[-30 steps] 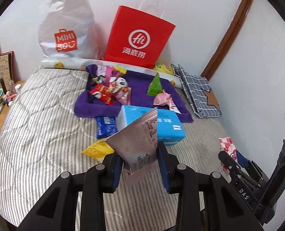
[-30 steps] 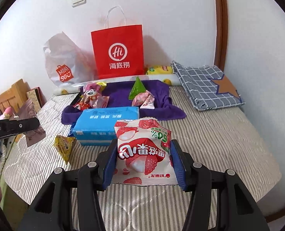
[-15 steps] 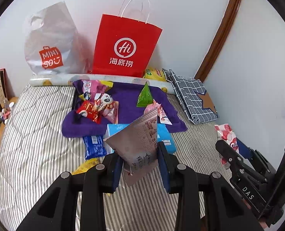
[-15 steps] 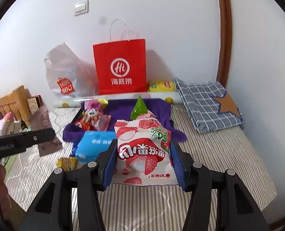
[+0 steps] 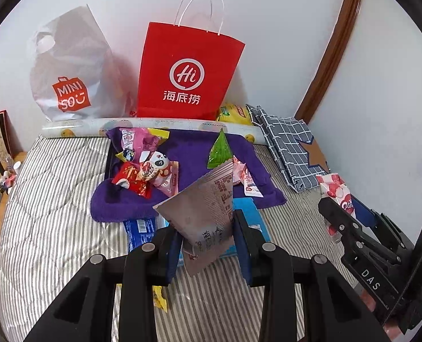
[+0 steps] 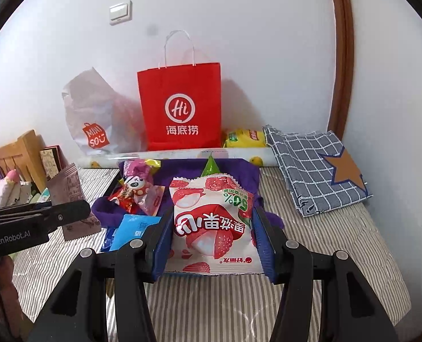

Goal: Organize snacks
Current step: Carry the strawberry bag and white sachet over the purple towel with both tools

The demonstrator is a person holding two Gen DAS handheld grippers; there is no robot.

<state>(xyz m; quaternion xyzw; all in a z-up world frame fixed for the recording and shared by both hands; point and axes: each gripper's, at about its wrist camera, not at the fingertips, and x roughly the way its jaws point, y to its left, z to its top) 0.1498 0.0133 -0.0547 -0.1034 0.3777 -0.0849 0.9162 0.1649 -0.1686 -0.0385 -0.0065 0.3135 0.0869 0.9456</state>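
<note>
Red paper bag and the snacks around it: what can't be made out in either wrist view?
- Red paper bag: contents unseen in both views; its own front wall hides them.
- Blue box, left wrist view: mostly hidden behind the grey-brown packet in the left gripper.
- Yellow packet, left wrist view: only a corner shows under the gripper.
- Purple towel, right wrist view: its middle is hidden behind the lychee packet in the right gripper.

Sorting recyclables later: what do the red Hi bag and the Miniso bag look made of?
Red Hi bag: likely matte paper, given flat stiff panels, sharp edges, thin twisted white handles. Miniso bag: probably thin glossy plastic film, crumpled, with a die-cut handle hole.
</note>
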